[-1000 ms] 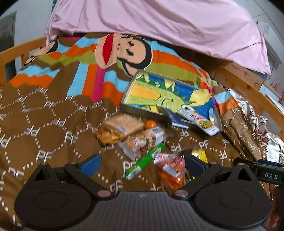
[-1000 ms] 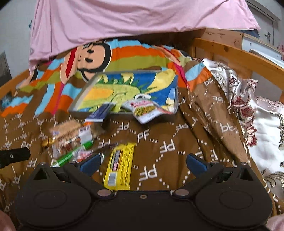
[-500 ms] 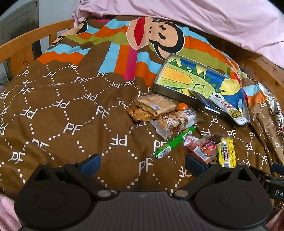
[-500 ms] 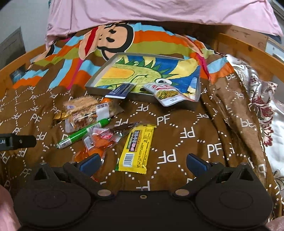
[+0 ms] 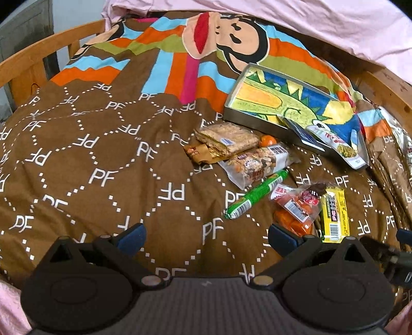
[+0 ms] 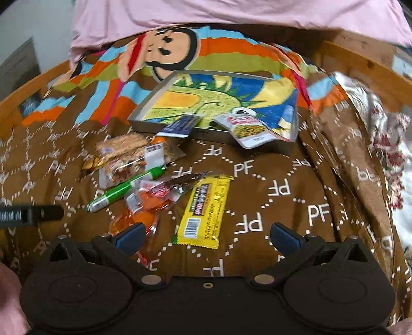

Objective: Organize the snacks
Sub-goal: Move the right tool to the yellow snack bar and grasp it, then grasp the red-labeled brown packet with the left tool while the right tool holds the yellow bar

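Note:
Several snacks lie on a brown bedspread: a yellow bar [image 6: 203,210] [image 5: 334,212], a green sausage stick [image 6: 126,189] [image 5: 255,194], an orange packet [image 6: 144,206] [image 5: 296,210], a nut bag [image 5: 257,163] [image 6: 134,161] and a cracker pack [image 5: 226,137]. A shallow tin tray with a dinosaur picture [image 5: 255,121] [image 6: 146,121] holds a white pouch [image 6: 247,128] and a blue packet [image 6: 180,125] on its rim. My left gripper [image 5: 206,235] is open and empty, left of the snacks. My right gripper [image 6: 206,235] is open and empty, just short of the yellow bar.
A wooden bed frame [image 5: 31,64] [image 6: 360,64] runs along both sides. A pink quilt [image 5: 309,23] is piled at the back. A flowered satin cover [image 6: 386,134] lies on the right. The left gripper's tip [image 6: 31,214] shows at the right view's left edge.
Both grippers have pulled back and lifted, so the snacks look farther off. The left view has swung left, showing more bare bedspread. Nothing was picked up.

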The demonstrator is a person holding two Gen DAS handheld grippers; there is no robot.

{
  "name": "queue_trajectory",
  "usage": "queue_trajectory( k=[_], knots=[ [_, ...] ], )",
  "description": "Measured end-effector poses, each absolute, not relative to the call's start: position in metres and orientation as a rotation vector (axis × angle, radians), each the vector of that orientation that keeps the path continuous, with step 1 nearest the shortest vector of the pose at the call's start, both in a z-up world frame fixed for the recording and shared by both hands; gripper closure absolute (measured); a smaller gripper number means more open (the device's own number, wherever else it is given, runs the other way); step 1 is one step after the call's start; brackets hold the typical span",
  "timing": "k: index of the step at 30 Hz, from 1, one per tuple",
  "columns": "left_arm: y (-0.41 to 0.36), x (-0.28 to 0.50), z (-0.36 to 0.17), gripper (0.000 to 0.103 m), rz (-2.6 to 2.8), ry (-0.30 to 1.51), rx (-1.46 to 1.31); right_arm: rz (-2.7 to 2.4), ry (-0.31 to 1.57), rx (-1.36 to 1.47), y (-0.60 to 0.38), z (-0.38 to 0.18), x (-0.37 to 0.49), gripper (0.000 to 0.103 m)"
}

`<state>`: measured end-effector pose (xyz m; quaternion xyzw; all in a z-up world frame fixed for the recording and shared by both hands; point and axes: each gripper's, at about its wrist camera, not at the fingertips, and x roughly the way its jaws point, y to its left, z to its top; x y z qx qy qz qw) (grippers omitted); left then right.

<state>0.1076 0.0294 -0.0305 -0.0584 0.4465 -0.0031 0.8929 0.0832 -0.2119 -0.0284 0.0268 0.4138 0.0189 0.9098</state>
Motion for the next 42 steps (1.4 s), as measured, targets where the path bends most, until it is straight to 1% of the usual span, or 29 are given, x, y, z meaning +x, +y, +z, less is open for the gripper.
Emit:
queue_trajectory(
  k=[5,8,12,15,20,24,30,36,42],
  knots=[
    [0.021,0.109,-0.03,0.001,-0.075,0.899,-0.112,0.004,0.916,0.181,-0.237,-0.031,0.102,0.001],
    [0.014,0.113,-0.033,0.001,-0.149,0.904,-0.118,0.006,0.975,0.2,-0.245,-0.036,0.118,0.001],
    [0.003,0.125,-0.036,0.001,-0.259,0.934,-0.112,0.016,1.012,0.101,-0.243,-0.044,0.137,0.001],
    [-0.006,0.139,-0.037,0.001,-0.302,0.936,-0.058,0.043,1.01,0.011,-0.237,-0.051,0.146,0.001],
    [-0.017,0.164,-0.037,0.001,-0.396,0.918,0.038,0.084,0.997,-0.033,-0.231,-0.063,0.157,0.001],
    [-0.013,0.188,-0.041,0.001,-0.418,0.918,-0.001,0.117,1.019,-0.086,-0.218,-0.076,0.164,0.001],
    [-0.011,0.213,-0.055,0.001,-0.449,0.928,-0.102,0.128,1.02,-0.241,-0.191,-0.094,0.176,0.001],
    [-0.015,0.211,-0.065,0.001,-0.51,0.943,-0.143,0.067,1.065,-0.181,-0.204,-0.099,0.181,0.001],
    [-0.025,0.207,-0.065,0.001,-0.563,0.926,-0.101,-0.035,0.98,-0.394,-0.202,-0.092,0.171,0.001]
  ],
)
